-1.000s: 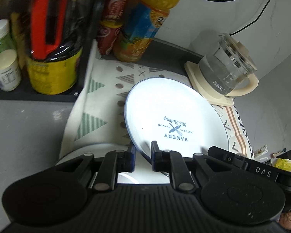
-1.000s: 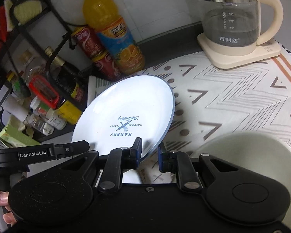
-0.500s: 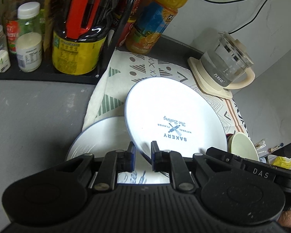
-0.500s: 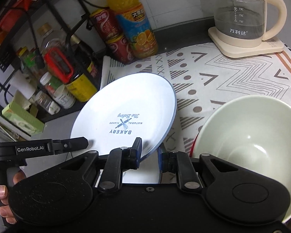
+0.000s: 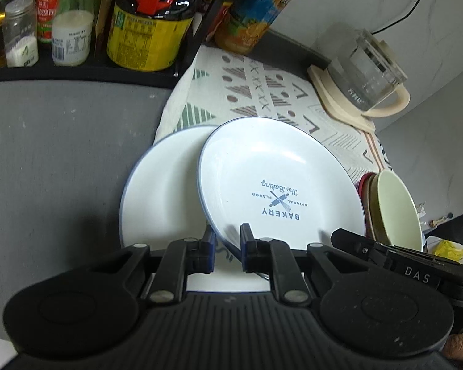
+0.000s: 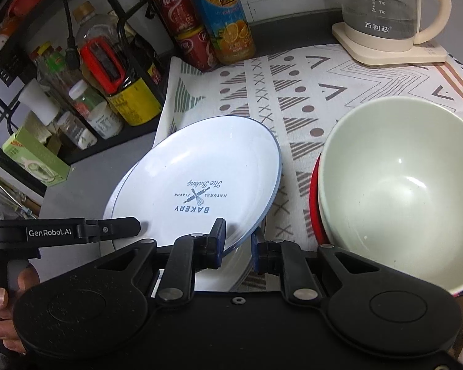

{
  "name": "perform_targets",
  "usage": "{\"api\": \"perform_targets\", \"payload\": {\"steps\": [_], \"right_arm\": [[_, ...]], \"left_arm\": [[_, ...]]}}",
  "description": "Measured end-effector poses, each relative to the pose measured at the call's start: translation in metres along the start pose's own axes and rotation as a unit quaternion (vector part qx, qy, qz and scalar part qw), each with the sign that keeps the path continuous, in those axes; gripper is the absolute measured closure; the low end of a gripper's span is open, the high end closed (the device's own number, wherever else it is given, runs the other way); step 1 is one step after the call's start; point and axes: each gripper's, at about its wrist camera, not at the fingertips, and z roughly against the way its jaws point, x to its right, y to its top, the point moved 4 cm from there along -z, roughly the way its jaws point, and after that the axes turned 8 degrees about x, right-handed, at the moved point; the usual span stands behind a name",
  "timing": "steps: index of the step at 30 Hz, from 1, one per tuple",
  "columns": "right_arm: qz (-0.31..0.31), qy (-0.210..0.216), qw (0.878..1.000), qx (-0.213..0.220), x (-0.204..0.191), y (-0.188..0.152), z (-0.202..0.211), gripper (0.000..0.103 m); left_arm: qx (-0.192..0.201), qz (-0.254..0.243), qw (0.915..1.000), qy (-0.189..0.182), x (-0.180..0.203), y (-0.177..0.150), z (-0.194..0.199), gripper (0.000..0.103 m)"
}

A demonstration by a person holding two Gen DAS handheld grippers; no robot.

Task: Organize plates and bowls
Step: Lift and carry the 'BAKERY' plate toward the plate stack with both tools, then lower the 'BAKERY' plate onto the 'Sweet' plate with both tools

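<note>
bakery plate (image 5: 281, 182) pinched at its rim by both claws, left claw (image 5: 227, 248) and right claw (image 6: 237, 246), pale green bowl (image 6: 398, 185) empty

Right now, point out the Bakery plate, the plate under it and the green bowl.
Bakery plate (image 5: 281, 182): left wrist view, on its white centre above the print.
Lower plate (image 5: 160, 197): left wrist view, on its bare left part.
Green bowl (image 6: 401, 191): right wrist view, on its inner wall.

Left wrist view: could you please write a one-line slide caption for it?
Both grippers' fingers pinch the BAKERY plate, tilted above a second plate beside nested bowls.
</note>
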Motion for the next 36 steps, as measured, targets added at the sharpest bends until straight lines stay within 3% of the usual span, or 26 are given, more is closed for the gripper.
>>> {"api": "perform_targets", "payload": {"steps": [16,24,26,28,34,36], "right_arm": [[0.004,-0.006,1.0,-0.014,-0.003,-0.015,-0.002,0.086],[-0.012,-0.031,0.999,-0.004,0.001,-0.015,-0.005,0.091],[-0.012,-0.036,0.999,-0.002,0.002,-0.014,-0.005,0.092],[-0.013,-0.037,0.999,-0.003,0.004,-0.013,-0.005,0.092],[-0.006,-0.047,0.999,-0.006,0.0,-0.012,-0.008,0.092],[0.002,-0.053,0.999,-0.009,-0.002,-0.012,-0.01,0.091]], "left_arm": [[-0.044,0.01,0.9989,0.014,-0.014,-0.023,-0.006,0.087],[-0.067,0.0,0.9976,0.018,-0.011,-0.025,-0.011,0.084],[-0.059,-0.011,0.9976,0.034,-0.011,-0.022,-0.008,0.08],[-0.049,-0.012,0.9979,0.041,-0.014,-0.016,-0.004,0.066],[-0.011,-0.011,0.9975,0.069,-0.024,0.007,0.015,0.038],[0.002,-0.01,0.9969,0.077,-0.027,0.012,0.017,0.035]]}}
